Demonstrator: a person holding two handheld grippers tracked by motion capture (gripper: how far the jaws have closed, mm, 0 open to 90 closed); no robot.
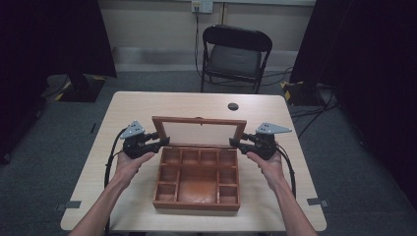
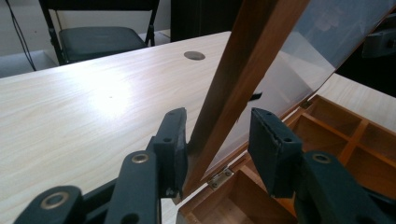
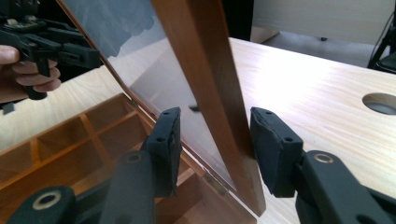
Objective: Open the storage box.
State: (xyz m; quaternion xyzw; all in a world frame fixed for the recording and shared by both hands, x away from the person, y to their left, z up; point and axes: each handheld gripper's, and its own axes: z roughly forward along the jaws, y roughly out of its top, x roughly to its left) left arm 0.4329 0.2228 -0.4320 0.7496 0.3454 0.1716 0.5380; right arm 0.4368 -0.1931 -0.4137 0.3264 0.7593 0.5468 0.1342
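Pale wood-grain laminate covers the table (image 1: 133, 105), where an open wooden box (image 1: 196, 196) sits just nearer the person than the table's middle, its glass-panelled lid (image 1: 199, 132) standing up at the box's far edge on small metal hinges. Inside the box, dividers cut the tray into small compartments around a larger central well, all of the same reddish-brown wood.

A person's forearms come in on either side of the box. The left gripper (image 1: 160, 142) is at the lid's left frame: in the left gripper view one pad (image 2: 175, 144) lies against the outer face of the wooden frame, while the other pad (image 2: 271, 144) stands a little off the glass side, so the jaws straddle the frame without both pads pressing it. The right gripper (image 1: 236, 143) is at the lid's right frame; in the right gripper view its jaws bracket the frame, one pad (image 3: 271, 144) touching or nearly touching the wood and the other (image 3: 166, 144) standing clear of the glass. Neither gripper can be seen clamping the lid.

Beyond the box, a round cable hole (image 1: 233, 106) is set into the tabletop near the far edge. Behind the table a black folding chair (image 1: 235, 56) stands on grey carpet against a light wall with a socket (image 1: 201, 6), cables trailing down from it. Dark curtains (image 1: 373, 59) flank the room on both sides.
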